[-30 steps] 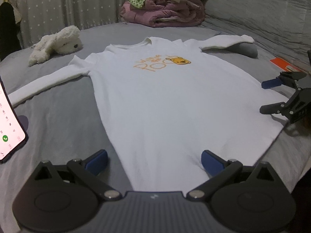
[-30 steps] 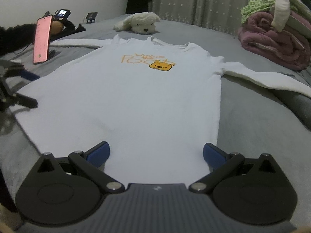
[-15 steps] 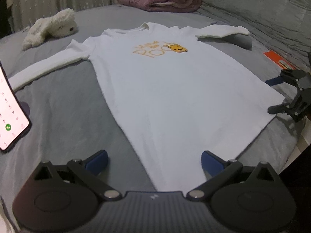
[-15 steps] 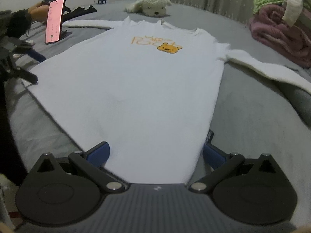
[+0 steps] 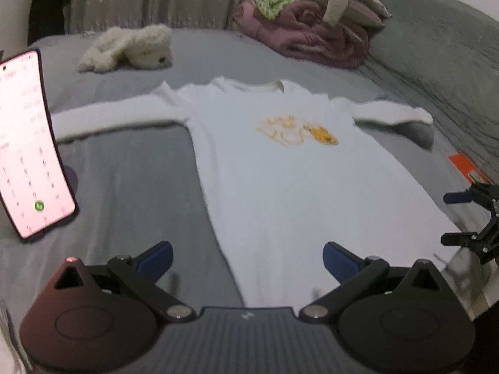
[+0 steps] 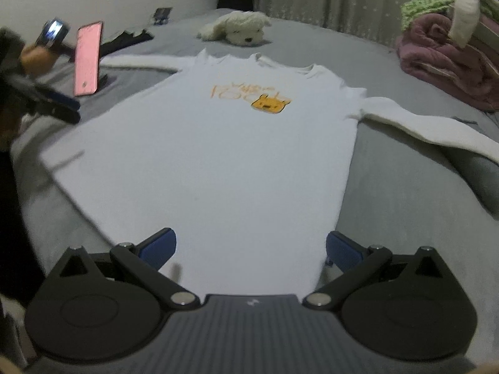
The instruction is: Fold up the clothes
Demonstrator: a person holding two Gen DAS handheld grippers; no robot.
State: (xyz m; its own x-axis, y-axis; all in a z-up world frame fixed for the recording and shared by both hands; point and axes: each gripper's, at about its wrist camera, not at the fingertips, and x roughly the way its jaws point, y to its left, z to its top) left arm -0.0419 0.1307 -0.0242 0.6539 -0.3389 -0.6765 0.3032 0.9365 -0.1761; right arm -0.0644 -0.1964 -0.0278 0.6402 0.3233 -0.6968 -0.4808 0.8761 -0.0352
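A white long-sleeved shirt (image 5: 280,180) with an orange bear print lies flat, face up, on the grey bed, sleeves spread; it also shows in the right wrist view (image 6: 224,162). My left gripper (image 5: 248,257) is open and empty, straddling the shirt's lower left hem corner. My right gripper (image 6: 251,246) is open and empty over the lower right hem corner; it also shows at the right edge of the left wrist view (image 5: 458,218). The left gripper appears blurred at the left of the right wrist view (image 6: 53,106).
A lit pink phone (image 5: 28,168) stands at the left. A white plush toy (image 5: 131,50) lies beyond the collar. A pile of pink and green bedding (image 5: 312,28) sits at the back right. An orange item (image 5: 467,168) lies near the right bed edge.
Both grippers have tilted up and drawn back a little, so more of the far bed shows. Both stay open at the hem. The shirt has not moved.
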